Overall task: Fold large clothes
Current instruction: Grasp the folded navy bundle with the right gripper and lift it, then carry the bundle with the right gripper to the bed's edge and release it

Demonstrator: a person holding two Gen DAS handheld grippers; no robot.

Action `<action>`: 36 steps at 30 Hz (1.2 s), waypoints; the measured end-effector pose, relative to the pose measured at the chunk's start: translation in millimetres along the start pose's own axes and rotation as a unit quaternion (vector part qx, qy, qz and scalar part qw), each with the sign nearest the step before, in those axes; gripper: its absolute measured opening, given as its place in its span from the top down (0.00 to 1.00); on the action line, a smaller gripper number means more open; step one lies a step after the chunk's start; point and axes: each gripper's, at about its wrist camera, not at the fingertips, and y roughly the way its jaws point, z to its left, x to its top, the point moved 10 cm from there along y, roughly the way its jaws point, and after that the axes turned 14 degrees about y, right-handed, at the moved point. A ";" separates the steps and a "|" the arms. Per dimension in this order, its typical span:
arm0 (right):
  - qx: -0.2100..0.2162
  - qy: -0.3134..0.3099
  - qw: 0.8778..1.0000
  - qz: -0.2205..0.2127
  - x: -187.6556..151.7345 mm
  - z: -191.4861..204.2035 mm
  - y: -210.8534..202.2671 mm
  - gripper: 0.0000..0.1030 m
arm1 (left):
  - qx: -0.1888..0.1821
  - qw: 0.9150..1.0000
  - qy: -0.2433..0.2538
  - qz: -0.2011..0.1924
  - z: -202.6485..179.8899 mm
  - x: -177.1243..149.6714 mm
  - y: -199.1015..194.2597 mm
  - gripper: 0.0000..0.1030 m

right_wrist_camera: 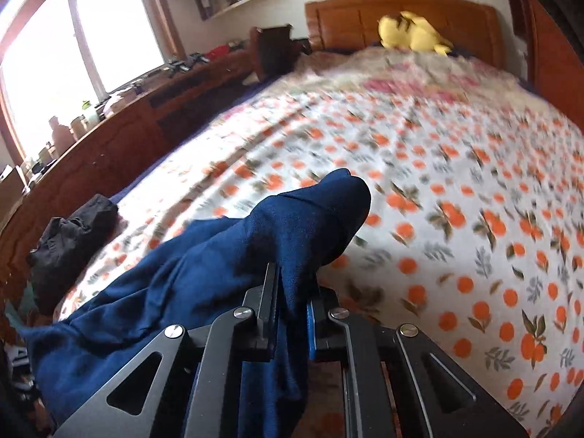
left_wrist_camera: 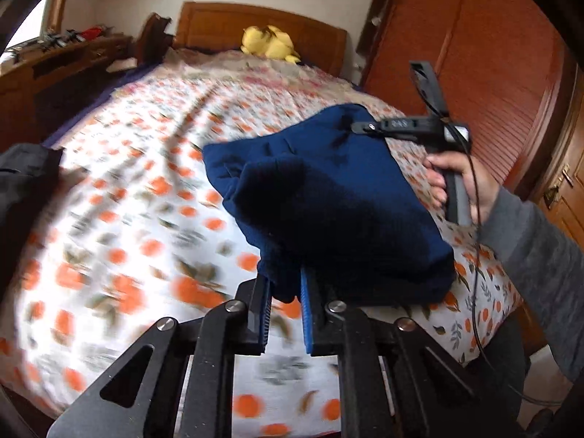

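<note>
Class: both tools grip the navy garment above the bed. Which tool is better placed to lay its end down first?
Probably left tool: its bunched end of the navy garment hangs nearer the bed.

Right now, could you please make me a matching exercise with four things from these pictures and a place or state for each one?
Things:
1. blue garment
2. yellow plush
3. black clothes
4. wardrobe

Places or states:
a. by the headboard
b. at the bed's left edge
c. held by both grippers
d. right of the bed

Pairs: 1-c, 2-a, 3-b, 4-d
</note>
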 end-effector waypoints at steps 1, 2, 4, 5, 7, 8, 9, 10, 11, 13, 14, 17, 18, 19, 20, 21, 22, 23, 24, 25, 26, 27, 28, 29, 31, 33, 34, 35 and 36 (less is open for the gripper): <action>0.005 -0.006 1.000 -0.003 -0.1 12.3 -2.2 0.89 | 0.007 1.000 -0.005 -0.008 15.4 3.2 -11.6 0.86; 0.009 -0.012 1.000 -0.006 1.6 29.1 -2.1 0.89 | 0.014 1.000 -0.006 -0.014 27.6 5.3 -20.8 0.87; 0.014 -0.025 1.000 -0.007 4.2 60.4 2.2 0.89 | 0.035 0.999 0.001 -0.024 52.1 8.5 -38.6 0.87; 0.017 -0.030 0.999 -0.007 5.8 76.2 5.3 0.89 | 0.049 0.998 0.008 -0.026 68.2 10.1 -48.4 0.87; 0.025 -0.044 0.999 -0.009 8.8 109.0 11.1 0.89 | 0.066 0.997 0.007 -0.024 101.9 11.3 -66.9 0.87; 0.032 -0.054 0.998 -0.008 9.5 131.2 16.8 0.89 | 0.074 0.997 0.005 -0.026 115.6 11.3 -75.8 0.87; 0.036 -0.062 0.997 -0.008 8.7 146.9 20.8 0.89 | 0.087 0.996 0.004 -0.026 133.3 11.3 -87.6 0.87; 0.045 -0.070 0.997 -0.006 8.6 168.9 27.8 0.89 | 0.100 0.995 0.004 -0.025 147.9 10.6 -97.4 0.87; 0.051 -0.076 0.996 -0.003 10.2 187.9 36.8 0.89 | 0.116 0.993 0.003 -0.027 167.5 10.8 -111.3 0.87; 0.068 -0.088 0.994 -0.002 11.1 229.2 49.9 0.89 | 0.147 0.989 -0.002 -0.028 202.6 10.6 -137.6 0.87; 0.076 -0.095 0.993 -0.002 11.8 251.9 56.6 0.89 | 0.159 0.987 -0.005 -0.029 215.3 9.6 -146.7 0.87; 0.100 -0.113 0.989 -0.005 14.4 313.4 75.5 0.89 | 0.211 0.977 -0.013 -0.026 263.4 4.5 -180.7 0.87; 0.107 -0.119 0.987 -0.005 14.7 330.6 80.1 0.89 | 0.229 0.973 -0.014 -0.026 280.5 3.3 -194.3 0.87; 0.112 -0.128 0.985 -0.008 14.9 352.3 85.8 0.89 | 0.240 0.970 -0.016 -0.026 290.1 2.0 -200.9 0.87; 0.116 -0.135 0.984 -0.011 14.5 366.9 89.2 0.89 | 0.254 0.967 -0.021 -0.026 303.2 1.1 -210.5 0.87; 0.122 -0.139 0.983 -0.013 13.4 378.3 90.5 0.89 | 0.270 0.962 -0.027 -0.027 319.1 -1.6 -222.1 0.87; 0.126 -0.142 0.982 -0.015 11.8 392.7 94.4 0.89 | 0.285 0.957 -0.033 -0.027 333.6 -6.4 -232.8 0.87; 0.127 -0.145 0.981 -0.015 9.3 405.4 100.5 0.89 | 0.298 0.953 -0.038 -0.026 346.3 -11.3 -240.2 0.87; 0.128 -0.146 0.981 -0.009 5.1 415.4 107.6 0.89 | 0.308 0.950 -0.044 -0.024 357.1 -17.5 -244.5 0.87; 0.127 -0.146 0.981 0.001 -1.3 423.8 116.1 0.88 | 0.319 0.946 -0.053 -0.012 371.9 -28.2 -245.7 0.87; 0.122 -0.148 0.981 0.014 -7.6 421.5 126.7 0.87 | 0.323 0.945 -0.057 0.003 381.4 -38.5 -244.2 0.87; 0.109 -0.155 0.981 0.033 -17.7 420.7 141.5 0.87 | 0.323 0.944 -0.061 0.023 388.9 -50.8 -239.3 0.87; 0.091 -0.169 0.980 0.056 -29.0 421.8 153.8 0.87 | 0.314 0.945 -0.077 0.047 400.2 -72.1 -231.0 0.87; 0.063 -0.192 0.976 0.079 -46.4 418.5 166.9 0.87 | 0.306 0.946 -0.091 0.059 403.6 -84.1 -222.8 0.87; 0.042 -0.224 0.970 0.080 -66.7 410.5 172.8 0.87 | 0.305 0.942 -0.110 0.084 408.8 -117.6 -212.0 0.86; 0.048 -0.236 0.968 0.070 -68.9 401.8 173.7 0.84 | 0.315 0.939 -0.116 0.078 407.6 -133.9 -213.0 0.80; 0.051 -0.232 0.969 0.069 -69.2 395.4 171.2 0.84 | 0.313 0.939 -0.126 0.071 403.5 -142.7 -213.8 0.71; 0.052 -0.226 0.970 0.067 -68.3 393.2 169.1 0.82 | 0.304 0.941 -0.131 0.068 400.5 -148.0 -213.9 0.68; 0.054 -0.222 0.972 0.064 -67.1 395.2 166.8 0.81 | 0.297 0.943 -0.135 0.064 398.4 -151.4 -214.8 0.62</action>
